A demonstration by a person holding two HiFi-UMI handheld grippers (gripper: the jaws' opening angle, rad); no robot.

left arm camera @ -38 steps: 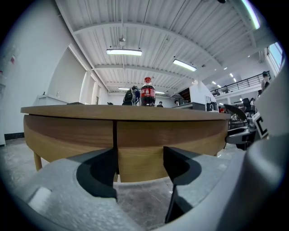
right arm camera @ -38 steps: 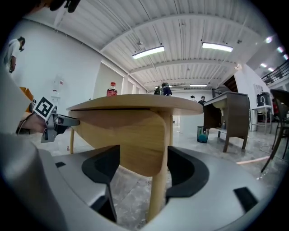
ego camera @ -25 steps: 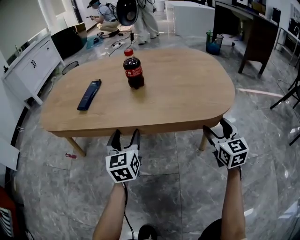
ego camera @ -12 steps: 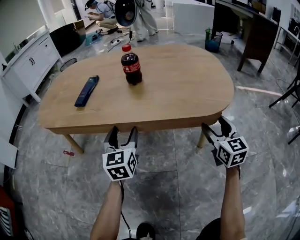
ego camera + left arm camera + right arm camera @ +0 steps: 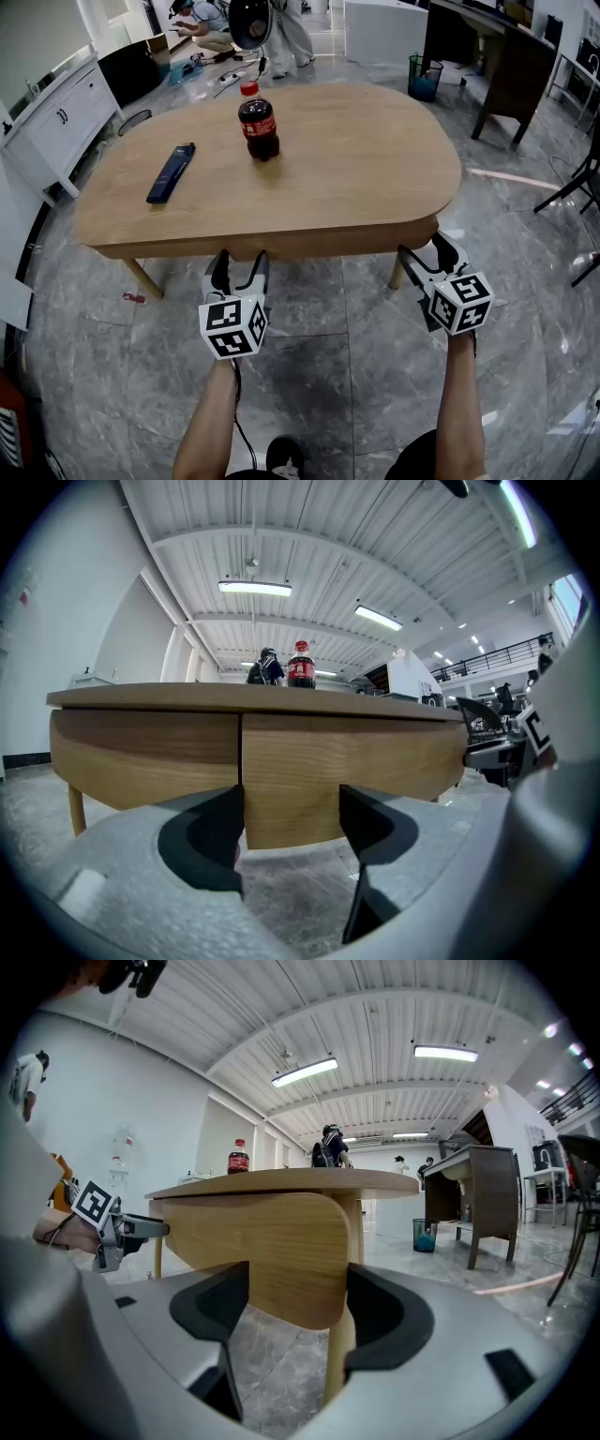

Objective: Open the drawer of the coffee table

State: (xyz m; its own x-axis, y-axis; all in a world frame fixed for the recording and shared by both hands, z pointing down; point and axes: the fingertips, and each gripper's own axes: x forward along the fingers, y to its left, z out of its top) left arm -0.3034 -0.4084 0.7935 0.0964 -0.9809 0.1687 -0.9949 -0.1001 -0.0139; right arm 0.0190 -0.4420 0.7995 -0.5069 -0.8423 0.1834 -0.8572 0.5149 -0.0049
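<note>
While the drawer (image 5: 375, 761) sat shut under the coffee table (image 5: 337, 169) top, both tools hung before it.
Left gripper (image 5: 237, 267) held its jaws spread at the drawer's left seam; right gripper (image 5: 427, 255), jaws likewise apart, faced its rounded right corner.

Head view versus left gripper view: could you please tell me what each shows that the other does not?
Only the head view shows the tabletop with the dark blue flat object and the bin. Only the left gripper view shows the seam in the table's front panel and the ceiling lights. Both show the table, the cola bottle and the right gripper.
</note>
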